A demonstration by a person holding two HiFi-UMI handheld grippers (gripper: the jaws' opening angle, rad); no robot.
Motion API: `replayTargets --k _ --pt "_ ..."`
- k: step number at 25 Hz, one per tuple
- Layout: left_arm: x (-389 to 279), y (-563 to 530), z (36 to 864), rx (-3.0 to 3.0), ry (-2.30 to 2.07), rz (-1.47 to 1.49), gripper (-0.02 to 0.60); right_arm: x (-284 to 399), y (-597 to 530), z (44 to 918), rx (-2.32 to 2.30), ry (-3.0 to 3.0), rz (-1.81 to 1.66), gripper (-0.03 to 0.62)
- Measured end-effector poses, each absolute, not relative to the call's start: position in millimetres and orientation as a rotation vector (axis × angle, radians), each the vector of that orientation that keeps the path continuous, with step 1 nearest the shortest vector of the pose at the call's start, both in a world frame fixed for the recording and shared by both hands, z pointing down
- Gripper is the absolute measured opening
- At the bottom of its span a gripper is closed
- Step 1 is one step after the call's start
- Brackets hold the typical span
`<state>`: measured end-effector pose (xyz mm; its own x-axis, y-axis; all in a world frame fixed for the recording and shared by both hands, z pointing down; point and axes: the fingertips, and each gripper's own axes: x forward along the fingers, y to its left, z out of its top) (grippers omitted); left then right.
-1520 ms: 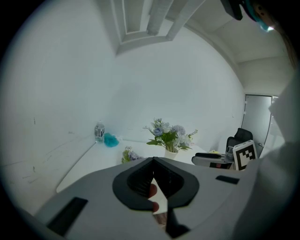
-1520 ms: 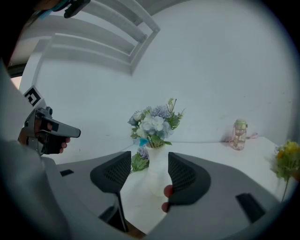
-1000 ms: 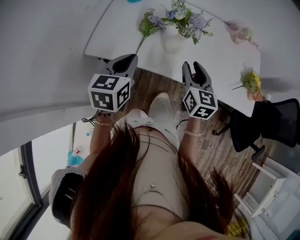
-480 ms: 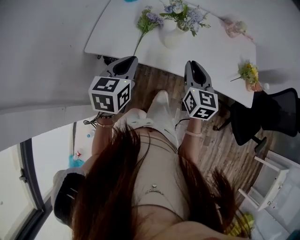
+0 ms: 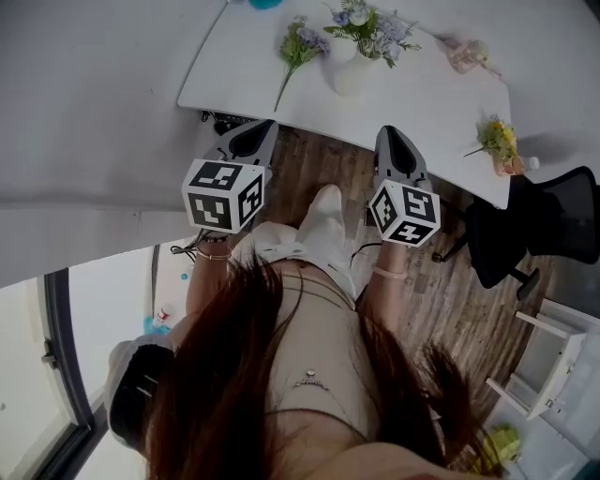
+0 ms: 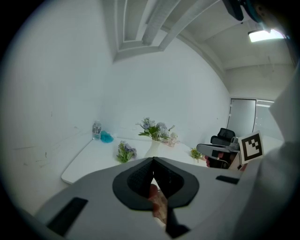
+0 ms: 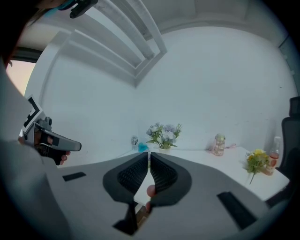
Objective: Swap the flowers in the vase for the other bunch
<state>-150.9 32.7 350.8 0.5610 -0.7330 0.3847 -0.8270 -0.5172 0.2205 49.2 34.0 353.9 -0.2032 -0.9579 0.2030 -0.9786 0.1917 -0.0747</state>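
A white vase (image 5: 349, 73) with a blue-and-white bunch (image 5: 370, 23) stands on the white table (image 5: 234, 66). To its left a loose purple bunch (image 5: 300, 45) lies flat on the tabletop. Both grippers hover over the floor just short of the table's near edge, apart from the flowers. My left gripper (image 5: 257, 131) is shut and empty, and so it appears in its own view (image 6: 152, 161). My right gripper (image 5: 393, 139) (image 7: 148, 157) has its jaws closing, nearly together, with nothing between them. Vase (image 6: 153, 149) and loose bunch (image 6: 125, 151) lie ahead.
A small yellow bunch (image 5: 497, 141) sits at the table's right end beside a small bottle (image 5: 531, 163). A glass jar (image 7: 218, 144) with something pink stands at the back right, a bottle and a teal thing (image 6: 105, 137) at the back left. A black office chair (image 5: 530, 239) stands to the right.
The right gripper's jaws, apart a second ago, have come together. Both grippers have shifted a little in front of the table edge; the flowers have not moved.
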Motion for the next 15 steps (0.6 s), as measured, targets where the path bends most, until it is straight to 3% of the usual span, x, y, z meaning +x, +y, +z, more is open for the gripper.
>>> replayTargets --k 15 --pt "-159 43 354 2.444 -1.262 0.299 0.005 48 51 331 1.950 -2.321 0.141 0.036"
